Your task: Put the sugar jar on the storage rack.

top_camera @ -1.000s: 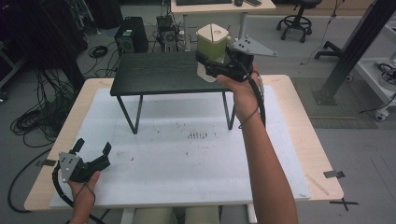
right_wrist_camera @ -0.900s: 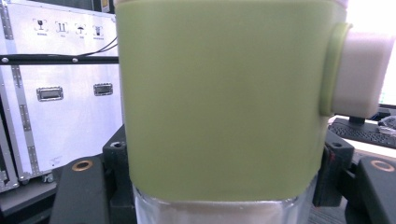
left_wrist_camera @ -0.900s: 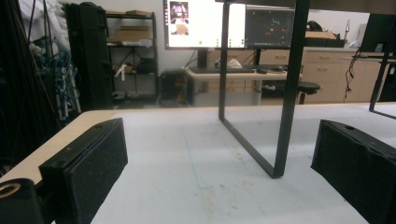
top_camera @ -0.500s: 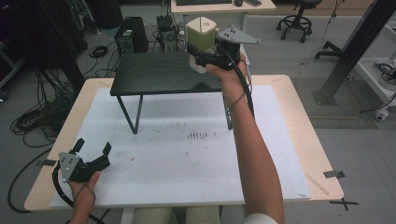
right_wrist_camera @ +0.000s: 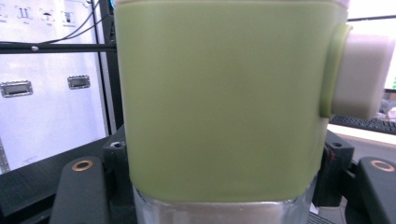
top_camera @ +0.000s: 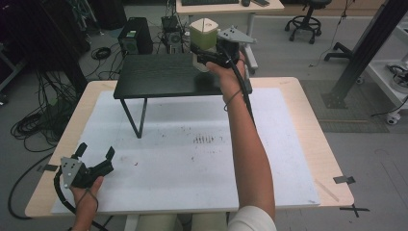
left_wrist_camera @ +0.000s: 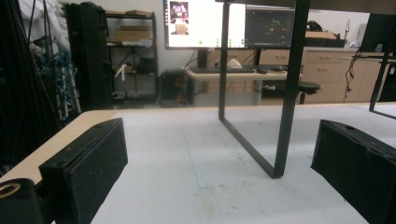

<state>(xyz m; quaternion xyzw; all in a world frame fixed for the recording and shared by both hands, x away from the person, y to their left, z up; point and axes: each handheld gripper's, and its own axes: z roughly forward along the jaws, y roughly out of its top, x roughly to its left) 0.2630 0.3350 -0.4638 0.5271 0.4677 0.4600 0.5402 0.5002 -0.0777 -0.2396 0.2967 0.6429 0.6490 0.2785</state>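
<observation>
Worktop (top_camera: 288,144) carries a small black stand (top_camera: 163,77) at 12 o'clock. Right arm stretched full length, right tongs (top_camera: 204,54) clamped on a green jar (top_camera: 203,36) with a cream lid, held above the stand's 3 o'clock end. Right gripper view adds a clear glass base under the green sleeve; contents can't be told. Left tongs (top_camera: 94,155) rest wide at 8 o'clock, nothing between them.

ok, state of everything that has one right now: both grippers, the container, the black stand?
Right gripper: shut on the green-sleeved container, held above the far right part of the stand.
Green-sleeved clear container with white lid: upright, gripped, lid on.
Left gripper: open, holding nothing, low at the near left of the table.
Black shelf stand: upright on the table.
</observation>
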